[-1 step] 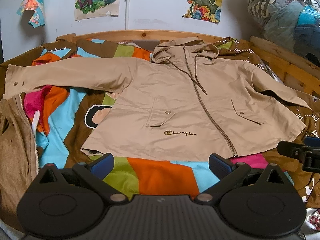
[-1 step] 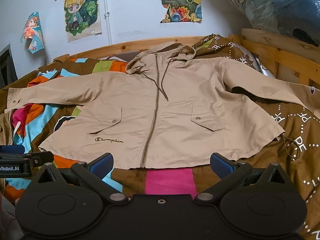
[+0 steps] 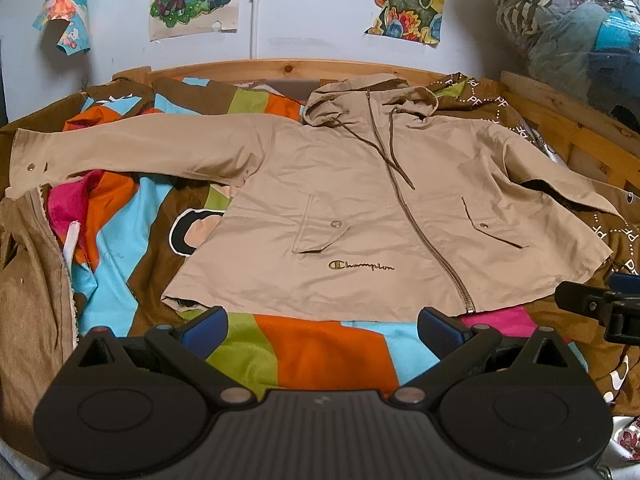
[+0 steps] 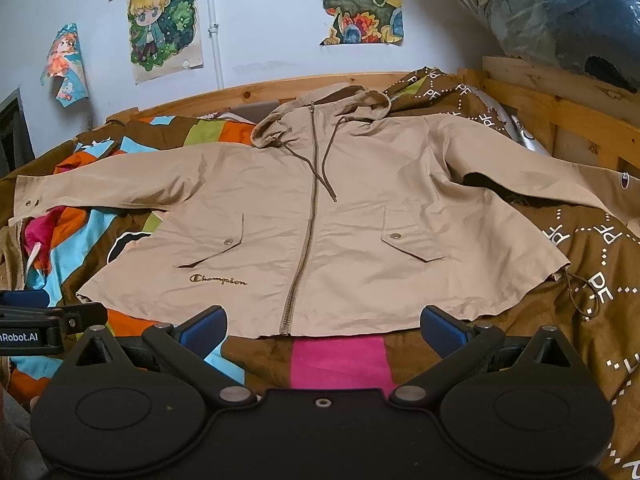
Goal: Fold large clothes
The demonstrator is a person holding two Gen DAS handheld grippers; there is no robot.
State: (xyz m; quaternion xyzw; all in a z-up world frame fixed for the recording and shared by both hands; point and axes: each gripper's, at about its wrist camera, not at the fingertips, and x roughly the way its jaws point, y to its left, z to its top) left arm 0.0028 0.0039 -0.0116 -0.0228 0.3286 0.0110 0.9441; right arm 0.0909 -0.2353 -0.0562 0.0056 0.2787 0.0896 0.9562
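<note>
A beige hooded zip jacket (image 3: 360,208) with a "Champion" logo lies flat, front up, on a colourful bedcover (image 3: 320,352). Both sleeves are spread out to the sides and the hood (image 3: 360,100) points toward the wall. My left gripper (image 3: 320,326) is open just short of the hem's left half, with nothing between its blue pads. In the right wrist view the jacket (image 4: 320,220) fills the middle, and my right gripper (image 4: 322,326) is open in front of the hem by the zip's lower end. Neither gripper touches the cloth.
A wooden bed frame (image 3: 280,68) runs along the back and right side. A brown corduroy garment (image 3: 28,280) lies at the left edge. Plastic-wrapped bundles (image 4: 560,8) are stacked at the upper right. Posters hang on the wall.
</note>
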